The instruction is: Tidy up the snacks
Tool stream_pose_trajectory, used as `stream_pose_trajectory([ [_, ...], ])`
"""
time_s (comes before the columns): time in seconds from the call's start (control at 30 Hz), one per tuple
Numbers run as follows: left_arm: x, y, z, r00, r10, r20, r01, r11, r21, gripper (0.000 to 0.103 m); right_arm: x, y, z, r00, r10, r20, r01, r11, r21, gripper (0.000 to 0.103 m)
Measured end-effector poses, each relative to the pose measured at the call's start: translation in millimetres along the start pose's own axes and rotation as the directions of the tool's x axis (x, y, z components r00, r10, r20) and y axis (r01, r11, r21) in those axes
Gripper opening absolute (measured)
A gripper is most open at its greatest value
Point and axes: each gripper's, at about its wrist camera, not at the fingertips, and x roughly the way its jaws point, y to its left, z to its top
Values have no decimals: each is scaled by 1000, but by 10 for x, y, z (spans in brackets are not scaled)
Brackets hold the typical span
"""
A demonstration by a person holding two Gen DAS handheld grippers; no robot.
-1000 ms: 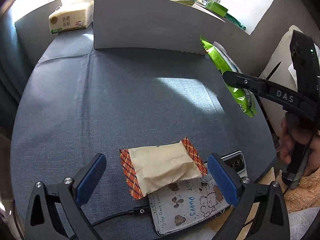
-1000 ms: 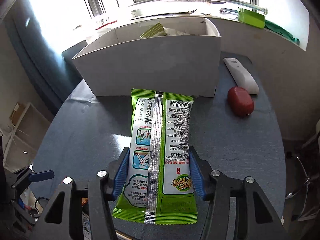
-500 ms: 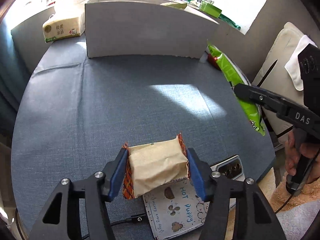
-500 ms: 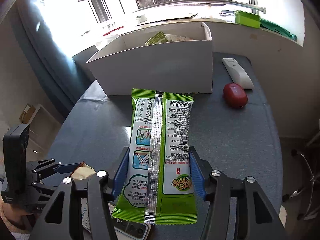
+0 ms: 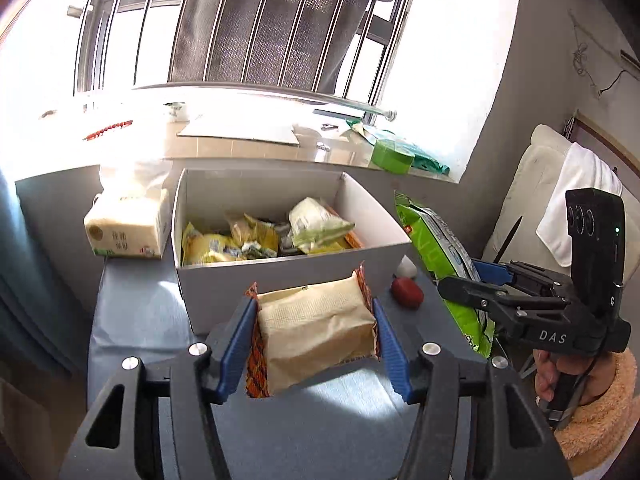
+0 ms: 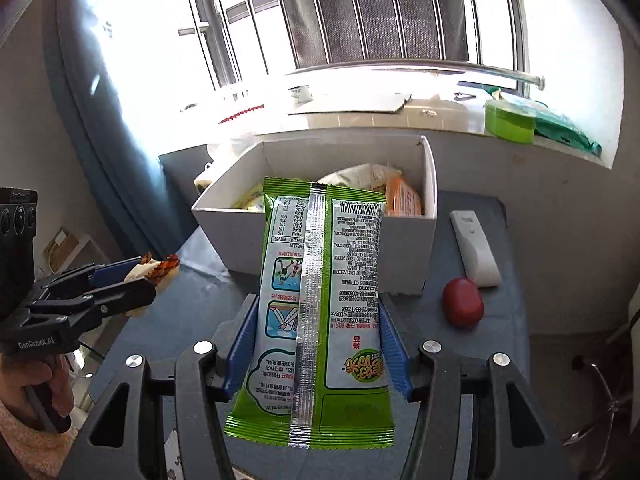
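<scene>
Both jaws clamped, left gripper point(image 5: 314, 336) on tan snack packet point(image 5: 316, 330), right gripper point(image 6: 316, 344) on green snack bag point(image 6: 320, 300), both aloft before white box point(image 5: 280, 276); best carried over the rim before release.

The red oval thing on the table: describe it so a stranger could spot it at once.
Start at the white snack box on the grey table. Off its right front corner lies a white remote, and just in front of that sits the red oval thing. It is the only smooth, glossy red item; everything nearby is white or green.
</scene>
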Motion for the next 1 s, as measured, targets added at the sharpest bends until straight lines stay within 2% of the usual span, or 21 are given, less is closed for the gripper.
stream_pose_trajectory([
  [0.17,190,117,610,997,4,77,-7,1000,26,63,116,58,470,999,-4,51,7,998,-56,61],
  [0.23,303,157,815,995,13,95,-17,999,38,63,244,32,633,999,-9,43,11,999,-47,61],
  [0.3,449,228,980,996,1,85,-3,1000,26,63,399,-39,786,999,-19,31,19,1000,-22,61],
  [0.4,774,256,1142,998,22,54,-24,999,31,63,626,-181,987,1000,-28,7,27,999,20,61],
  [0.47,936,285,1170,997,63,48,-65,997,41,73,759,-239,1097,1000,-28,1,28,999,27,62],
  [0.5,1021,313,1179,997,77,31,-78,996,38,94,808,-256,1139,999,-49,13,48,998,26,64],
  [0.53,1069,352,1163,995,96,13,-97,995,28,103,859,-273,1184,998,-66,19,66,998,24,70],
  [0.57,1110,390,1152,993,114,-8,-114,993,21,103,912,-299,1217,997,-78,12,77,996,33,72],
  [0.67,1115,489,1061,989,145,-33,-145,989,-5,103,1021,-383,1222,994,-104,-42,108,990,93,103],
  [0.73,1024,518,985,988,150,-16,-151,989,-10,103,1021,-389,1170,993,-103,-54,108,990,96,103],
  [0.83,772,436,905,989,135,56,-137,990,33,103,925,-340,1109,987,-158,-20,159,986,50,103],
  [0.93,468,293,840,971,195,136,-206,976,76,103,754,-240,1058,984,-178,22,177,984,8,103],
  [1.0,251,239,790,960,206,188,-222,973,65,103,608,-177,1023,973,-225,52,226,974,-19,103],
])
